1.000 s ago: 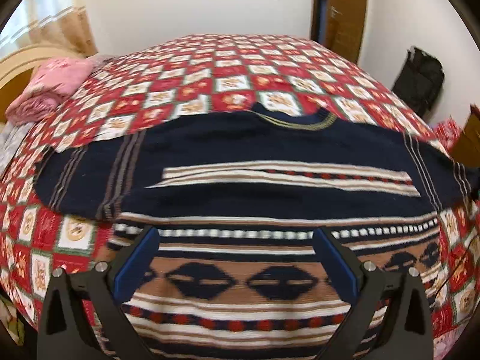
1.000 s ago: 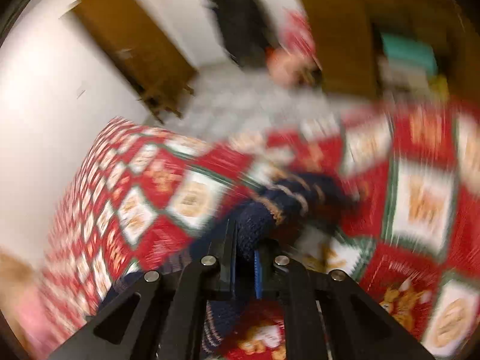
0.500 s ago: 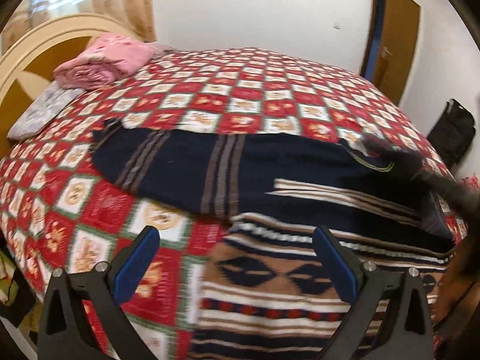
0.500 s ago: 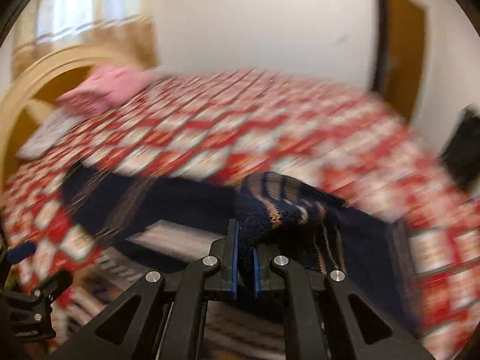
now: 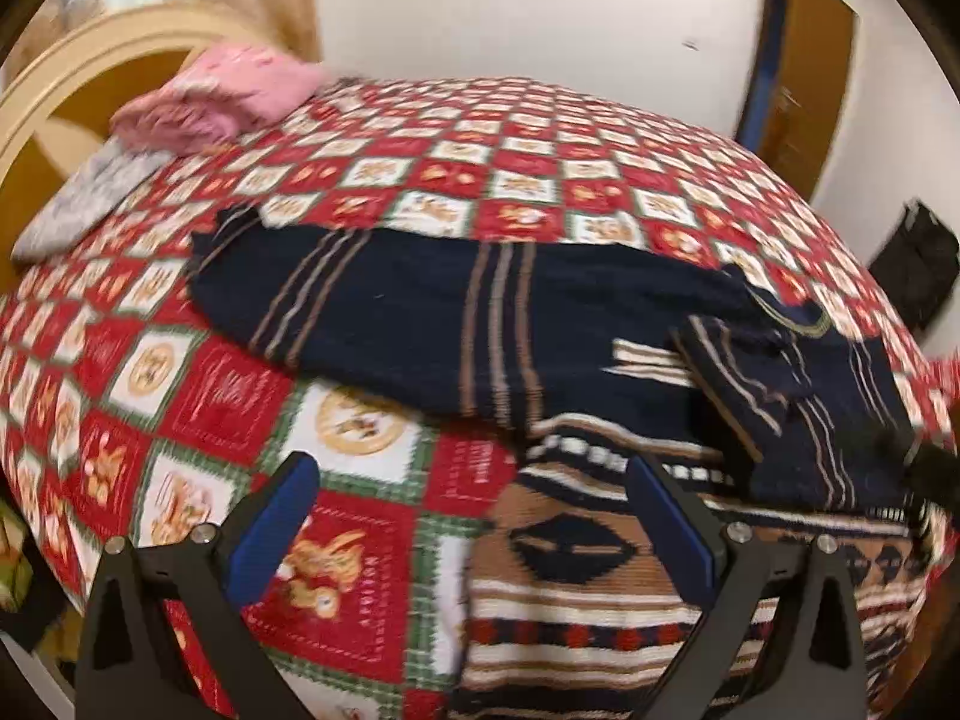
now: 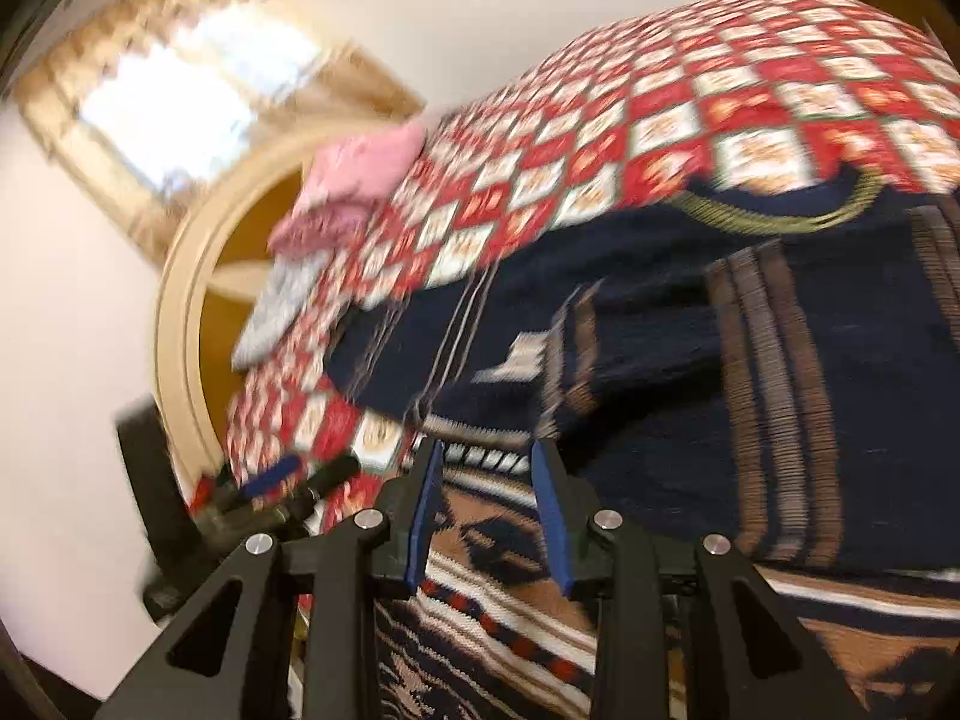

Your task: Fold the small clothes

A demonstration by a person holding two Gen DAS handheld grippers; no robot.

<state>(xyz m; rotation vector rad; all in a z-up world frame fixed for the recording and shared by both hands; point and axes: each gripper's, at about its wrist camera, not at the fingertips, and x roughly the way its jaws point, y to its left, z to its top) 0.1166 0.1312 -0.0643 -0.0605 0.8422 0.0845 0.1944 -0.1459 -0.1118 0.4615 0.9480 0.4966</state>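
A bed covered by a red, white and green checked quilt (image 5: 456,192) filled most of both frames. At the upper left of the left wrist view a curved cream wooden headboard (image 5: 90,60) rose behind a crumpled pink pillow (image 5: 228,96) and a flat grey cushion (image 5: 84,204). Plain white walls (image 5: 528,6) stood behind the bed. A brown wooden door (image 5: 804,78) occupied the upper right, and a black bag (image 5: 915,267) leaned against the wall at the right edge. In the upper left of the right wrist view, a bright window (image 6: 192,90) glowed behind tan patterned curtains (image 6: 120,30).
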